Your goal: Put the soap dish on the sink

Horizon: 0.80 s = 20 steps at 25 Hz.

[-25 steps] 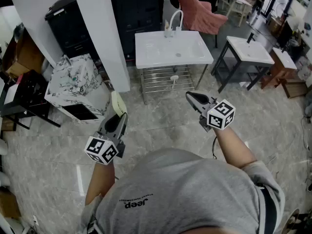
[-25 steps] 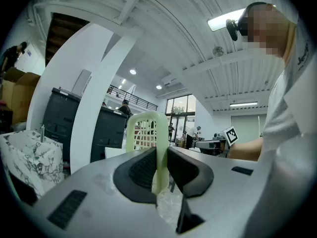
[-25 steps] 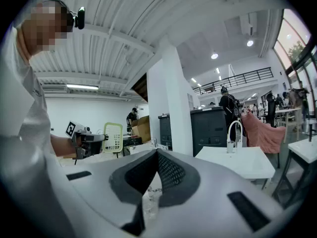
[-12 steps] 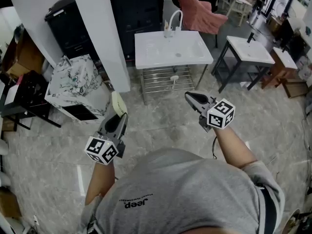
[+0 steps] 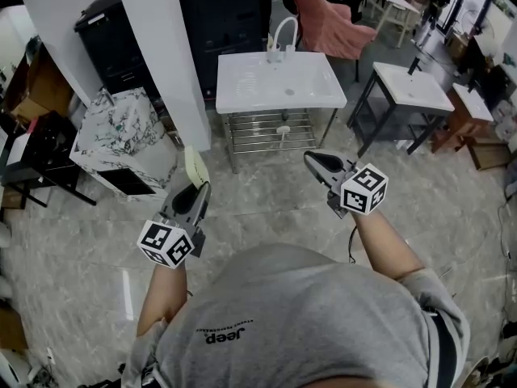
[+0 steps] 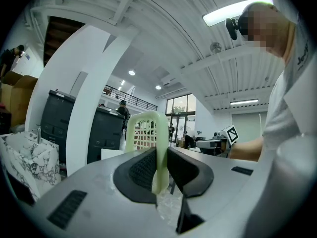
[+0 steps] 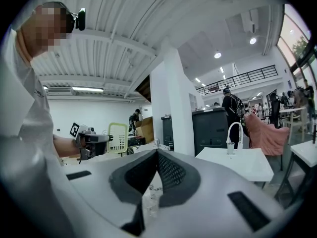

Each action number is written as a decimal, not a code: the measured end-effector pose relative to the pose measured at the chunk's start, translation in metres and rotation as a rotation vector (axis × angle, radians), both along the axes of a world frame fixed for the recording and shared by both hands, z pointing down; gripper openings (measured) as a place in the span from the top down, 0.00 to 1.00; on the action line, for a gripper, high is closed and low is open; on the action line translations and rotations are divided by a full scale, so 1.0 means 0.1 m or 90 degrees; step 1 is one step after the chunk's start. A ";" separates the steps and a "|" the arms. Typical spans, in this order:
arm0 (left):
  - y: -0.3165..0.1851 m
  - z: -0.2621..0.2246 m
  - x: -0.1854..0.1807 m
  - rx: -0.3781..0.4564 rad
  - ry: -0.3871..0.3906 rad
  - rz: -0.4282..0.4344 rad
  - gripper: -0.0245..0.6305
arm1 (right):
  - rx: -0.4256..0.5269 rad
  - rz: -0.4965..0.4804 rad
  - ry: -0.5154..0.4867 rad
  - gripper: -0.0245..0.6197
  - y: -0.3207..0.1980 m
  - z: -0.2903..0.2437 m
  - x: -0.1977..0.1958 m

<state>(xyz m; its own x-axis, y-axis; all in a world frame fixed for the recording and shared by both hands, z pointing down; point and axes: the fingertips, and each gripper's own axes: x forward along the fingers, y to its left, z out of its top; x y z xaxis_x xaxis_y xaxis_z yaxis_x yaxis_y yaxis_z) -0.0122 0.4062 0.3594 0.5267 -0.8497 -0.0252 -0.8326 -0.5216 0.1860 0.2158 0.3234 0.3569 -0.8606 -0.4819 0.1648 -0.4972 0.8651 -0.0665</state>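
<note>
The pale green slatted soap dish (image 5: 195,166) stands on edge in my left gripper (image 5: 193,186), shut on its rim. Close up in the left gripper view the soap dish (image 6: 148,145) sticks up between the pads, and it appears small in the right gripper view as the soap dish (image 7: 117,137). My right gripper (image 5: 310,159) is shut with nothing in it; its pads (image 7: 157,166) meet at the tip. The white sink (image 5: 279,82) with a curved tap (image 5: 283,32) stands on a metal frame ahead of both grippers, also seen as the sink (image 7: 237,162) to the right.
A white pillar (image 5: 166,63) rises left of the sink, with a marble-patterned cabinet (image 5: 121,140) beside it. A second smaller sink table (image 5: 412,87) stands to the right, a dark cabinet (image 5: 230,14) and a pink-draped chair (image 5: 327,23) behind. Grey tiled floor (image 5: 266,204) lies between me and the sink.
Both grippers and I have moved a little forward toward the sink; the left gripper keeps its hold on the soap dish.
</note>
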 end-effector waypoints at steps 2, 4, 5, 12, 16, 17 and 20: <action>0.00 -0.01 0.15 0.001 0.001 -0.005 0.86 | 0.002 -0.007 0.000 0.85 -0.02 -0.03 0.13; 0.00 -0.02 0.27 0.002 0.002 -0.011 0.86 | 0.005 -0.016 0.002 0.85 -0.03 -0.05 0.23; -0.01 -0.03 0.33 0.003 0.003 -0.013 0.86 | 0.005 -0.020 0.002 0.85 -0.03 -0.05 0.27; -0.01 -0.04 0.64 -0.001 -0.003 -0.013 0.86 | 0.004 -0.032 -0.004 0.85 -0.07 -0.06 0.54; -0.10 -0.03 0.65 -0.003 -0.006 -0.015 0.86 | -0.001 -0.034 -0.004 0.85 -0.14 -0.02 0.57; -0.14 -0.02 0.63 -0.004 -0.005 -0.014 0.86 | -0.001 -0.034 -0.003 0.85 -0.17 0.00 0.56; -0.27 0.06 0.61 -0.006 -0.001 -0.007 0.86 | -0.002 -0.029 0.001 0.85 -0.28 0.06 0.54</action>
<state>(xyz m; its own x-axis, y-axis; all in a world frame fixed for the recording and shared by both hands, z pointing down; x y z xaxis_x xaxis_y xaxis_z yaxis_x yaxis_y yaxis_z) 0.0483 0.3787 0.3650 0.5176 -0.8554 -0.0170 -0.8383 -0.5110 0.1900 0.2694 0.2958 0.3624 -0.8812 -0.4420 0.1678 -0.4578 0.8864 -0.0689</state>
